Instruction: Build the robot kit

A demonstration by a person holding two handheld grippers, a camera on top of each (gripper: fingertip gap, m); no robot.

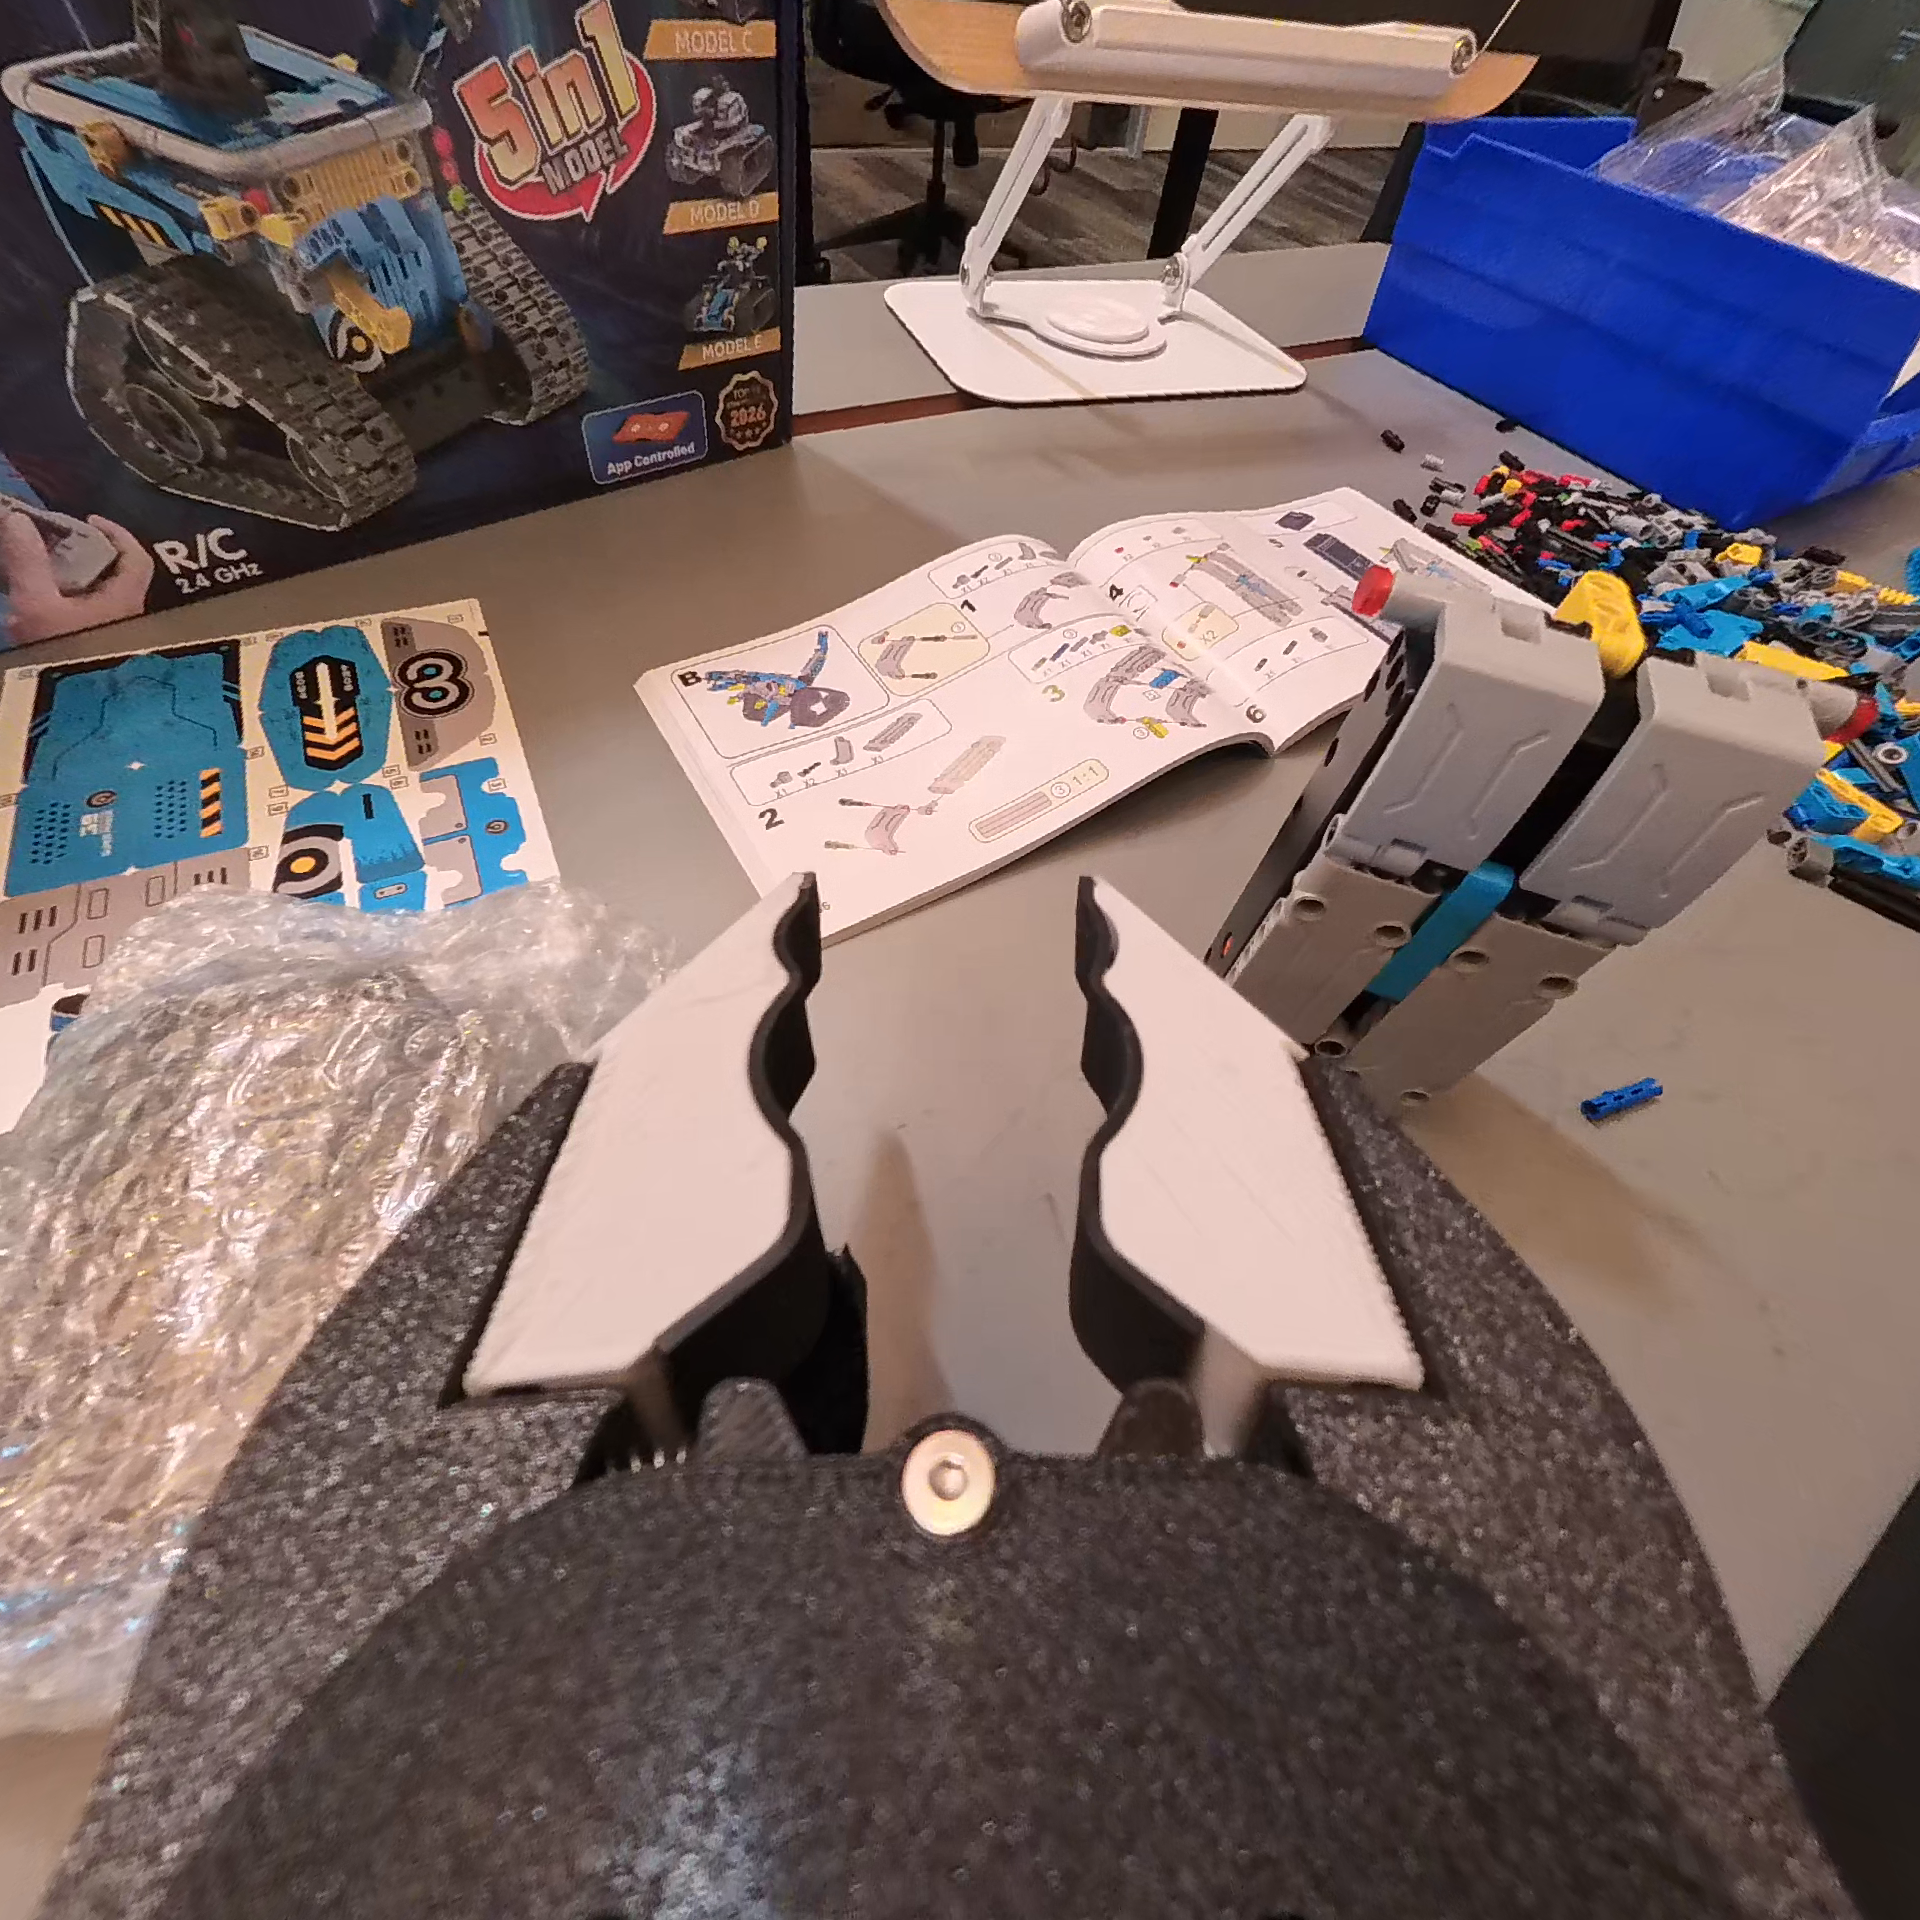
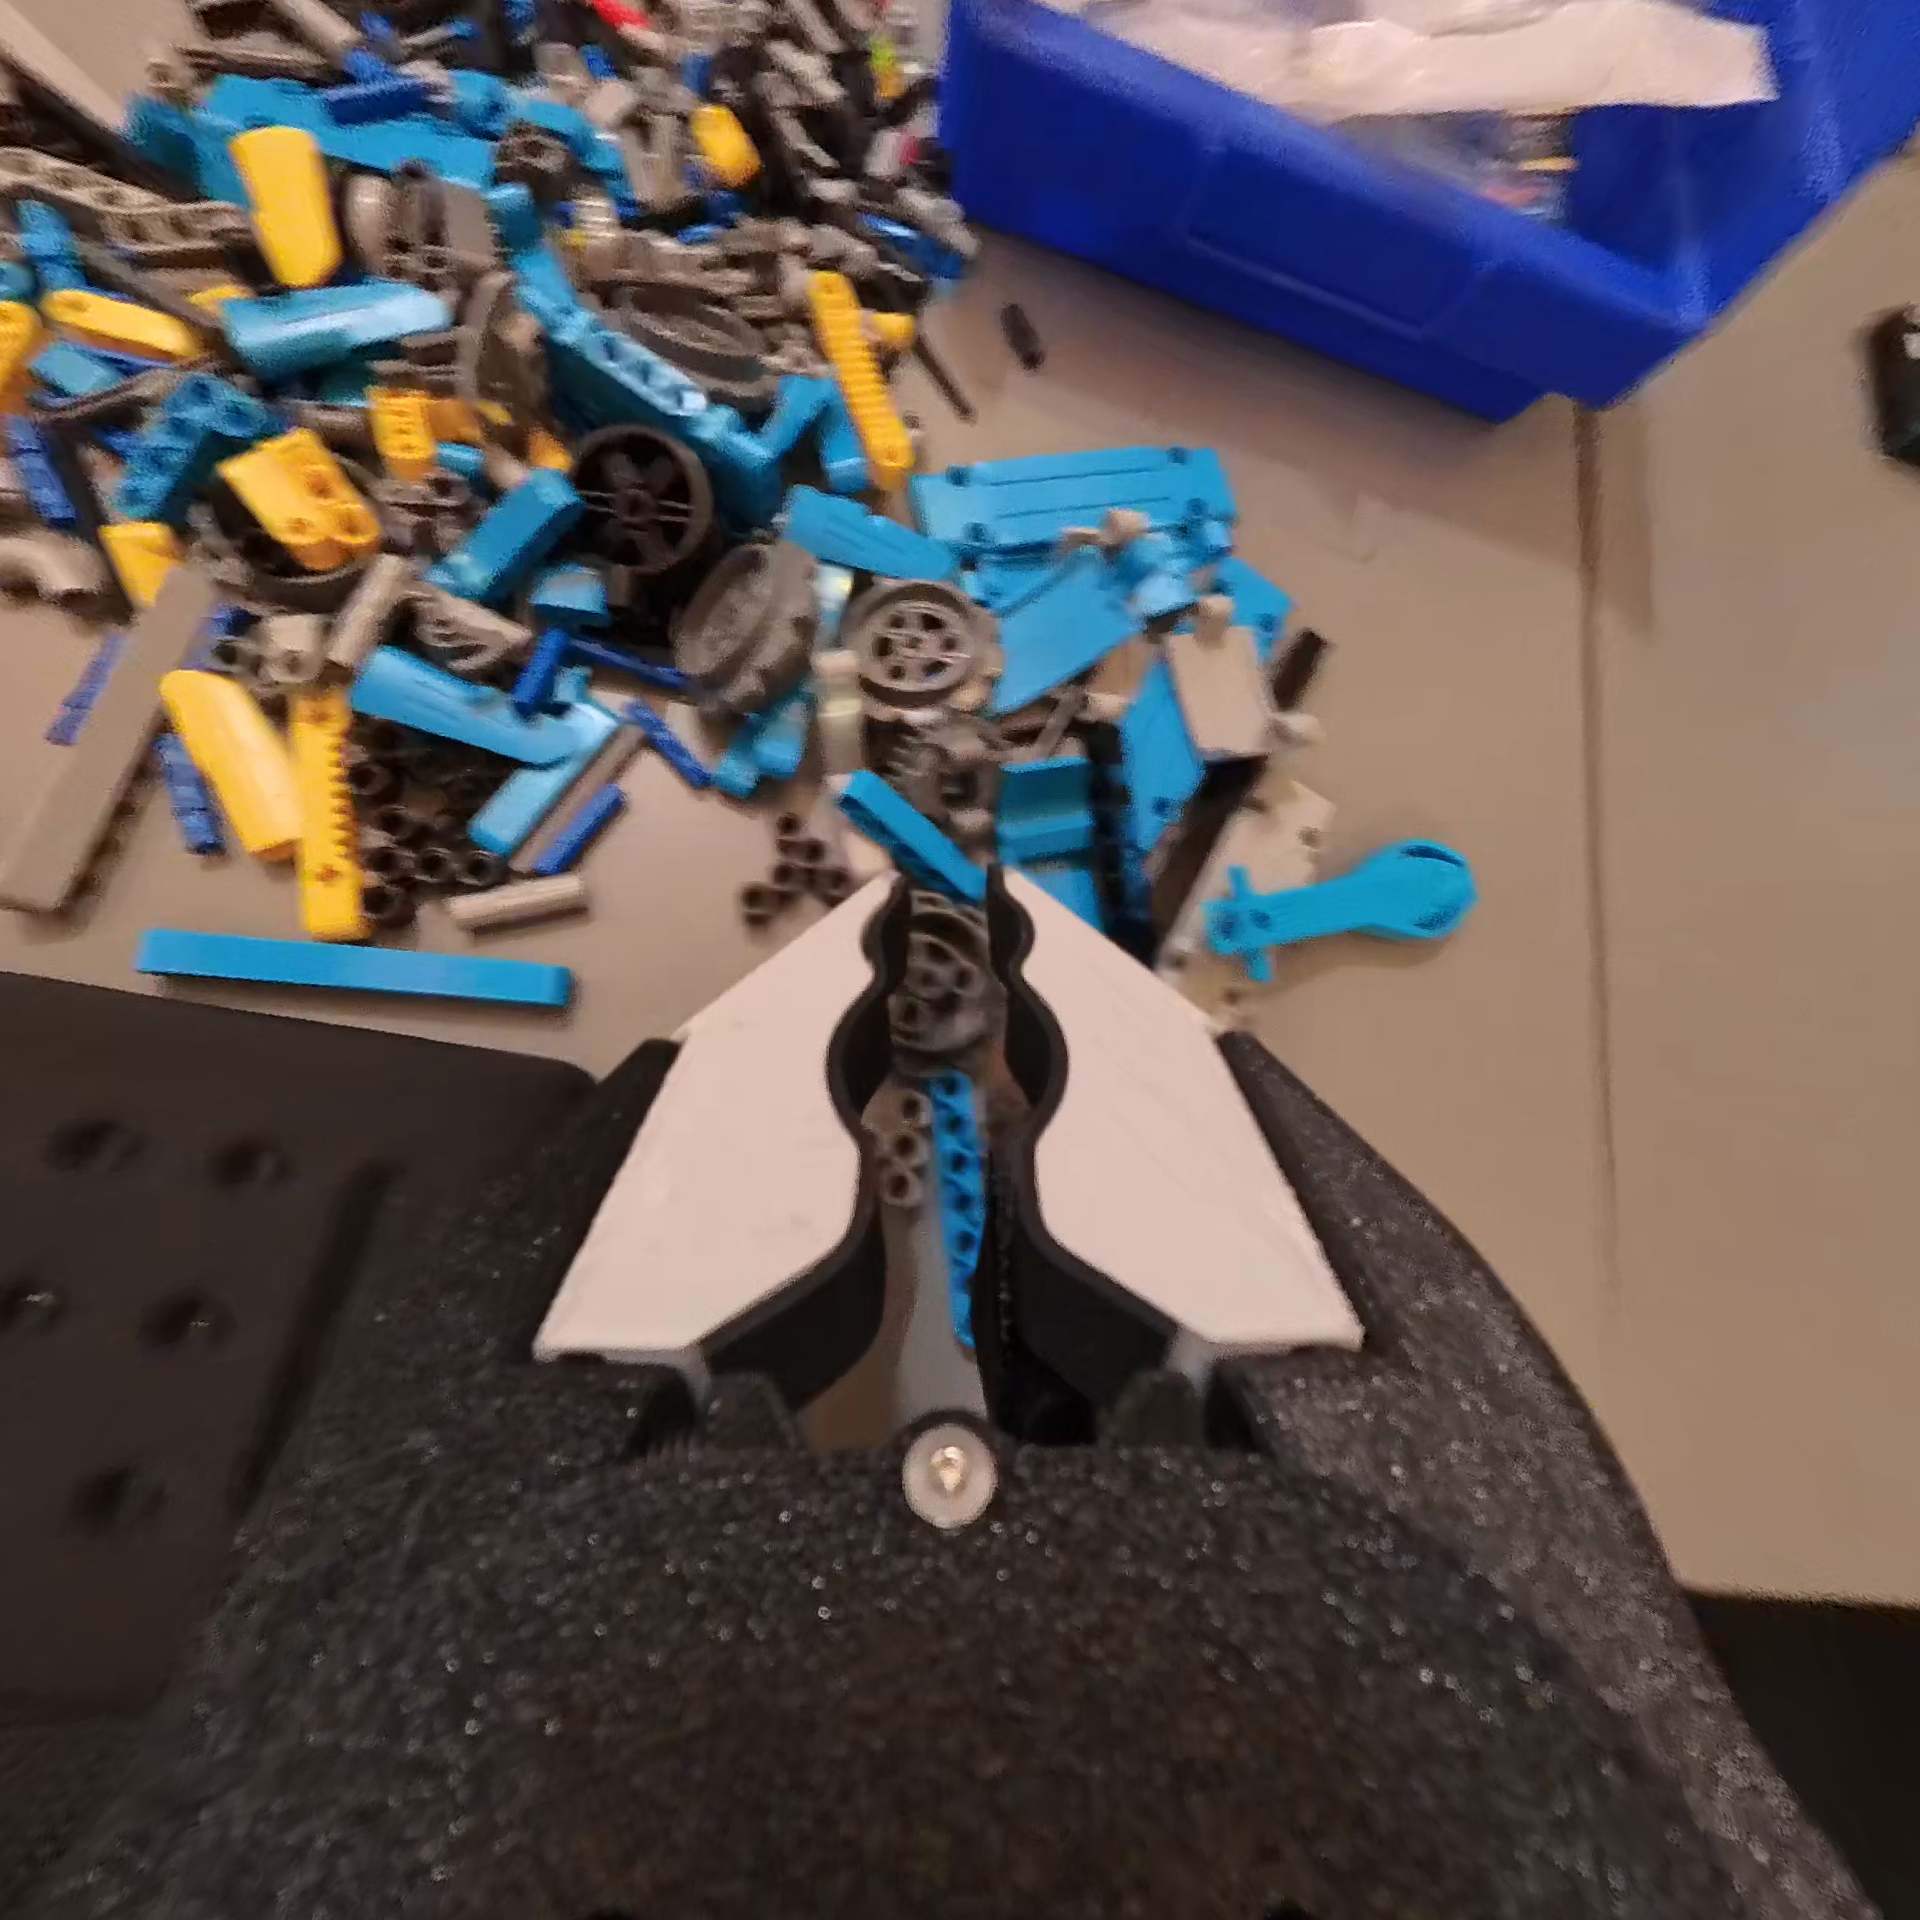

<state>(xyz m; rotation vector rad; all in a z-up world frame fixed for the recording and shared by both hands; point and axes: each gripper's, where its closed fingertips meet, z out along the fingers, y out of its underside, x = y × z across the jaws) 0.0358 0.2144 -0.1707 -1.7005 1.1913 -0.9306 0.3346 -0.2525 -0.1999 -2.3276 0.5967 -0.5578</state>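
Left wrist view shows the left gripper (image 1: 940,914) spread wide above the bare grey desk (image 1: 1039,1039), holding nothing. Nearest to it, just right of its right finger, a grey, black and blue built block assembly (image 1: 1507,852) stands tilted, its long axis running up and to the right. Ahead, at frame centre, lies an open instruction booklet (image 1: 987,707); a sticker sheet (image 1: 260,769) and crumpled bubble wrap (image 1: 239,1143) sit at left, and a printed toy box (image 1: 395,260) picturing a tracked vehicle stands upper left. A white stand (image 1: 1101,312) and a blue bin (image 1: 1642,301) occupy the top.

In the right wrist view the right gripper (image 2: 940,894) is pinched on a slim grey-and-blue beam assembly (image 2: 940,1039), whose long axis runs along the fingers toward the pile of loose parts (image 2: 468,468) just ahead, filling the upper left. A blue flat tool (image 2: 1340,909) lies to the right, and the same bin is upper right. This view is blurred.

The box, booklet and stickers carry print.
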